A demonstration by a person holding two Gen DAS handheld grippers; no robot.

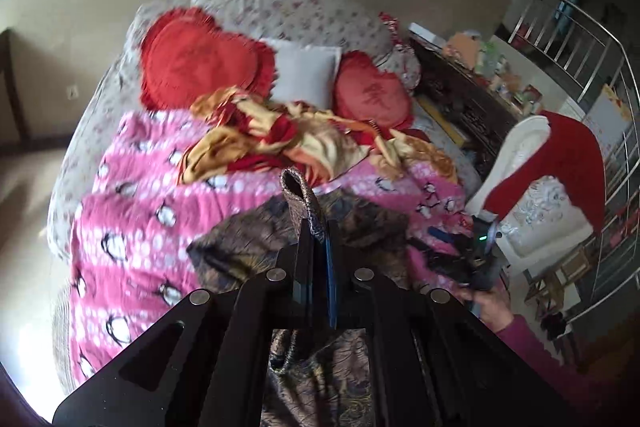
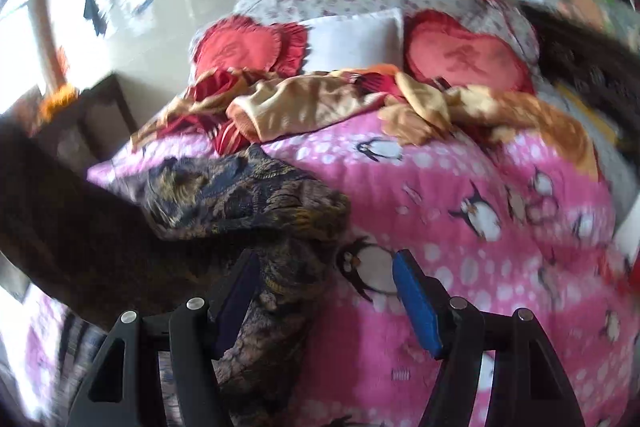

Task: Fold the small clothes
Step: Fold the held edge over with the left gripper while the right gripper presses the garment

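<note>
A dark brown-and-gold patterned garment point(image 1: 248, 243) lies bunched on the pink penguin blanket point(image 1: 132, 227). My left gripper point(image 1: 318, 227) is shut on a fold of it, and a loop of the cloth sticks up above the fingertips while the rest hangs below. In the right wrist view the same garment point(image 2: 260, 195) spreads at the left. My right gripper point(image 2: 325, 259) stands open just above it, the cloth's edge lying by its left finger point(image 2: 240, 291), with its blue right pad point(image 2: 416, 303) over bare blanket. A blurred dark mass fills the left edge there.
A gold-and-red blanket point(image 1: 280, 139) is heaped behind the garment, with red heart cushions point(image 1: 200, 63) and a white pillow point(image 1: 304, 71) at the bed's head. A hand point(image 1: 488, 303) with the other gripper is at the right. A white chair point(image 1: 528, 195) with red cloth and a metal railing point(image 1: 600, 67) stand beside the bed.
</note>
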